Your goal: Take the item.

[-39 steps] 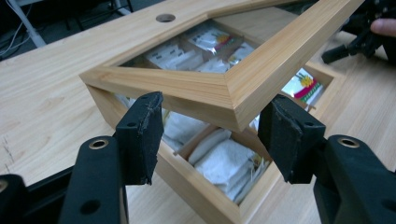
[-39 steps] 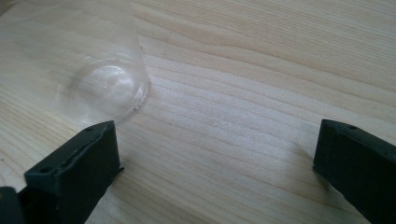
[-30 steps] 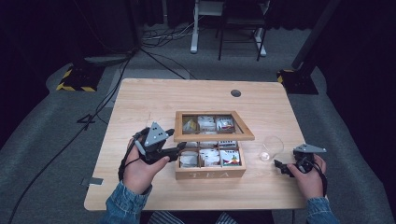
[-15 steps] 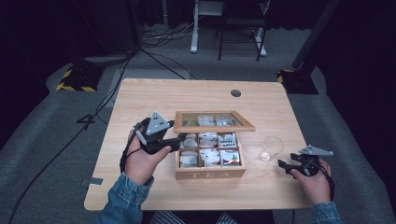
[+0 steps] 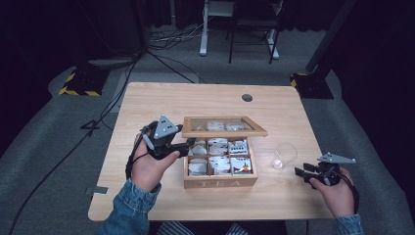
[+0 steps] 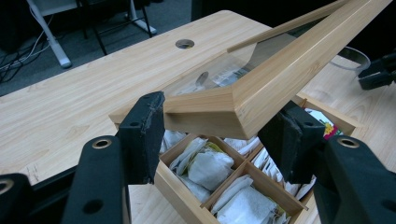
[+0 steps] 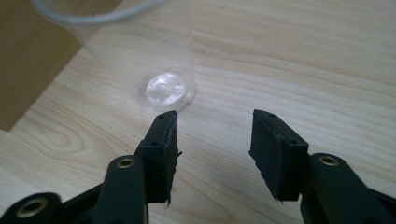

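One pale wooden table [image 5: 161,107] carries the whole scene, its grain running lengthwise and a round cable hole [image 5: 247,97] set near the far edge; it stands on grey carpet in a dark room, with black cables trailing across the floor at the left, a yellow-and-black striped base [image 5: 77,86] off the far left corner and the white legs of a desk [image 5: 215,29] farther back. A wooden tea box [image 5: 219,166] sits at the middle of the table, the letters TEA on its near wall, its compartments packed with white tea bags [image 6: 210,168]. The glass-paned lid [image 5: 224,127] stands raised, hinged at the far side and hanging over the open compartments. The left hand, in a denim sleeve, comes in from the near edge and points the left gripper [image 5: 188,145] at the box's left side; in the left gripper view its jaws close on the near-left corner of the lid's wooden frame, one pad on each side, holding it up. The right hand rests low near the table's right edge, the right gripper [image 5: 299,172] aimed leftward at a clear glass cup [image 5: 284,155] standing just right of the box. Its jaws have just been narrowing and stand apart with only bare table between them, the cup's base just beyond their tips.
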Action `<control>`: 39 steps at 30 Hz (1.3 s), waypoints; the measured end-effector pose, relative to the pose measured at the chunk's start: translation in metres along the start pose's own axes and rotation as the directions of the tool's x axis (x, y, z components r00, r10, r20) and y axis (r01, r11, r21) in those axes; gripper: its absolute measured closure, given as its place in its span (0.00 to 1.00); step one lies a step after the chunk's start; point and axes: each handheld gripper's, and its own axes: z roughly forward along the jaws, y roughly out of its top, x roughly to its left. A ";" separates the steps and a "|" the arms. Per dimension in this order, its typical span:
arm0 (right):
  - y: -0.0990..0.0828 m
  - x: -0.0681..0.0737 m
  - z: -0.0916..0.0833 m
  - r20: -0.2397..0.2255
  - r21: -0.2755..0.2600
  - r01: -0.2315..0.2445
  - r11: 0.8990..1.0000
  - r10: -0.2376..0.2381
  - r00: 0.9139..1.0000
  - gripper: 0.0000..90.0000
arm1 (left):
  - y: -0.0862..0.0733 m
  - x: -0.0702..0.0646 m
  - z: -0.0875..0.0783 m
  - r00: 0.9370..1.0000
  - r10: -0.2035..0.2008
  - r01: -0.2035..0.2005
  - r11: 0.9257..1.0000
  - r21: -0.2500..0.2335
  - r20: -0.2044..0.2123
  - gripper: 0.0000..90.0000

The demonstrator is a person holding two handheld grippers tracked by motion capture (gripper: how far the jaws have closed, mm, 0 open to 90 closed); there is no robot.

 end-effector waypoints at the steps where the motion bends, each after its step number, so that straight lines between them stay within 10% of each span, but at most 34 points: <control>1: 0.001 0.001 -0.003 -0.002 -0.008 0.005 1.000 -0.005 1.000 0.59 | 0.000 0.000 0.000 1.000 -0.001 0.001 1.000 -0.002 0.002 0.46; 22: 0.045 0.051 -0.040 -0.045 -0.123 0.049 0.991 -0.055 0.998 0.57 | -0.006 0.001 0.010 1.000 0.003 -0.003 1.000 -0.029 -0.025 0.45; 39: 0.086 0.119 -0.003 -0.183 -0.105 0.178 0.978 -0.195 0.964 0.56 | -0.005 0.005 0.009 1.000 -0.006 0.006 0.999 -0.050 0.000 0.46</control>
